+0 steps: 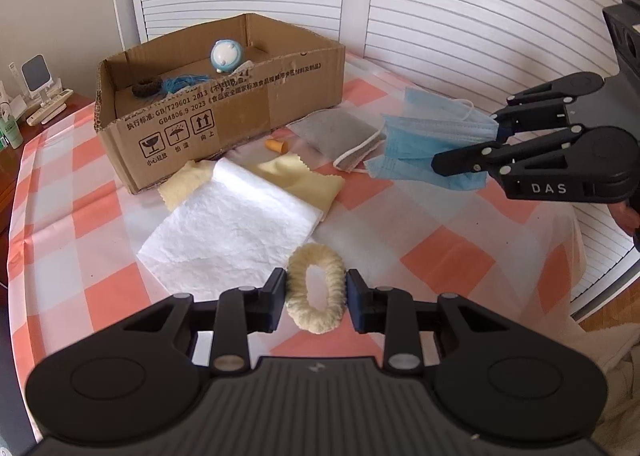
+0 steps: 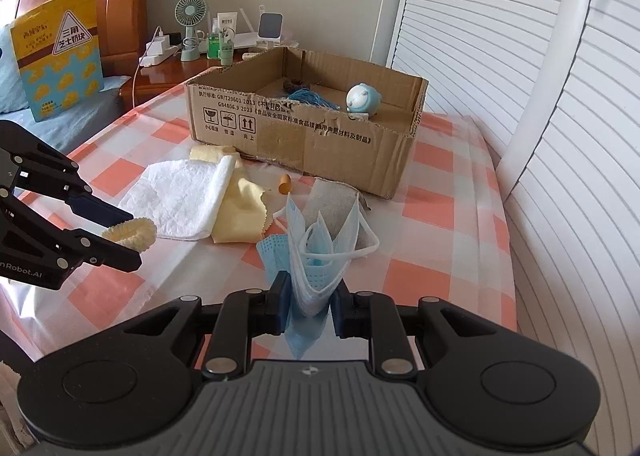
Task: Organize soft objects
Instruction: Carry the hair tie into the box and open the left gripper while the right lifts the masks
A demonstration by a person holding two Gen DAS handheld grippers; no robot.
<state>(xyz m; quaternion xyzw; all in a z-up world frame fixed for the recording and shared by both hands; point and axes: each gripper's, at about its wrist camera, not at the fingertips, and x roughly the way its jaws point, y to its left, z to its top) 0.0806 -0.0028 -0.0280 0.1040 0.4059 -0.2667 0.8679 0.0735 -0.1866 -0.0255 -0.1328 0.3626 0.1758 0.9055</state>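
My left gripper (image 1: pixel 316 296) is shut on a cream fuzzy hair ring (image 1: pixel 316 290), squeezed between both pads just above the checked cloth; the same ring (image 2: pixel 132 234) shows in the right wrist view. My right gripper (image 2: pixel 310 300) is shut on a bunch of blue face masks (image 2: pixel 316 252), lifted and hanging crumpled; the masks (image 1: pixel 424 144) also show at the right in the left wrist view. A cardboard box (image 1: pixel 240 112) at the back holds a blue round toy (image 1: pixel 227 55), blue string and a dark ring.
A white towel (image 1: pixel 236 232) lies over a yellow cloth (image 1: pixel 296 180) before the box. A grey pouch (image 1: pixel 340 132) and a small orange plug (image 1: pixel 276 146) lie nearby. White louvred doors stand behind; a nightstand with a fan (image 2: pixel 191 26) and bottles stands at the left.
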